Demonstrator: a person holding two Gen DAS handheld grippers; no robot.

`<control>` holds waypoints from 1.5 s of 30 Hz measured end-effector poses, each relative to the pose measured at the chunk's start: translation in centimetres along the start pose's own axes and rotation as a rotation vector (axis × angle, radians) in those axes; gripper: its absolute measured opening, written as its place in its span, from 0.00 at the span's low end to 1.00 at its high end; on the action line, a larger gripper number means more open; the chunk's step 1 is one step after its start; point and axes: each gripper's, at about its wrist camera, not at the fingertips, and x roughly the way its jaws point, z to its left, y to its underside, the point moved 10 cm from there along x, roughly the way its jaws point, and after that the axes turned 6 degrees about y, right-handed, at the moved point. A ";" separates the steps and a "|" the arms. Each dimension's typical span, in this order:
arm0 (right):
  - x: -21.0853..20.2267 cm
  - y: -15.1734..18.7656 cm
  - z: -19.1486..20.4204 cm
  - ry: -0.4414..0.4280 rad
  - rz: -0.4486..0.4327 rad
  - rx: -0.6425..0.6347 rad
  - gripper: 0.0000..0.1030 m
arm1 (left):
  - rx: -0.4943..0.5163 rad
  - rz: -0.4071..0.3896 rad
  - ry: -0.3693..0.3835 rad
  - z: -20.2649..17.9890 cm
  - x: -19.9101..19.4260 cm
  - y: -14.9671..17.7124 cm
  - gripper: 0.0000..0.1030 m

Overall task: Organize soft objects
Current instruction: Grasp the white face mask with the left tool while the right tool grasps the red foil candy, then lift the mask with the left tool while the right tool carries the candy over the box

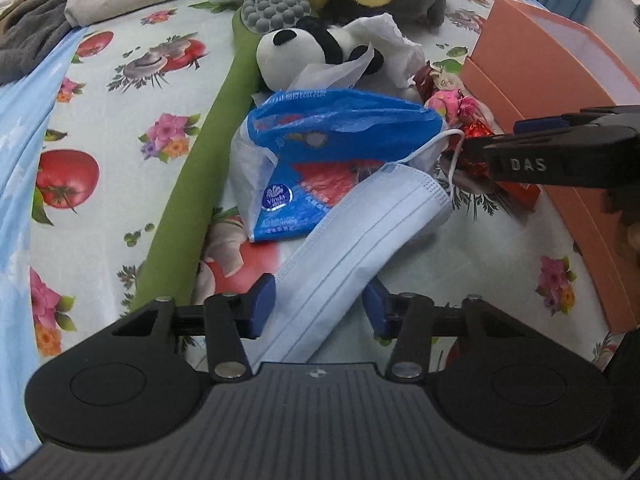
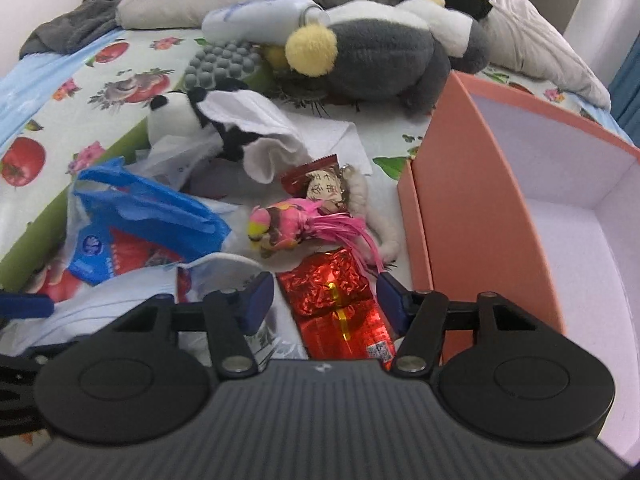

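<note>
Straddling: left gripper (image 1: 318,308) fingers open around face mask (image 1: 360,232), not pinching.
Mask axis: near-left to far-right.
Right gripper (image 2: 326,300): open over red packet (image 2: 336,304).

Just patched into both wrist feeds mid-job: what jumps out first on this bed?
A pale blue face mask lies between the open fingers of the left claw, partly over a blue tissue pack. A shiny red foil packet sits between the open fingers of the right claw, beside an open orange box on its right. Behind both, a panda plush lies under white tissue.
</note>
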 end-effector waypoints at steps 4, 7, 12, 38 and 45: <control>1.4 0.0 0.0 0.014 0.007 -0.005 0.58 | -0.014 -0.012 0.020 0.2 0.1 0.2 0.41; 2.5 0.8 0.4 -0.007 0.024 -0.012 0.55 | -0.051 -0.061 0.050 0.1 0.0 0.4 0.33; 1.8 1.4 1.1 -0.040 -0.039 -0.035 0.46 | -0.128 -0.155 0.083 -0.1 -0.8 1.4 0.19; -9.6 12.0 0.9 -0.150 -0.124 -0.062 0.33 | -0.322 -0.263 0.055 -6.9 -6.4 8.3 0.11; -10.1 13.2 1.2 -0.271 -0.119 -0.003 0.55 | -0.367 -0.273 0.029 -6.8 -7.3 9.5 0.11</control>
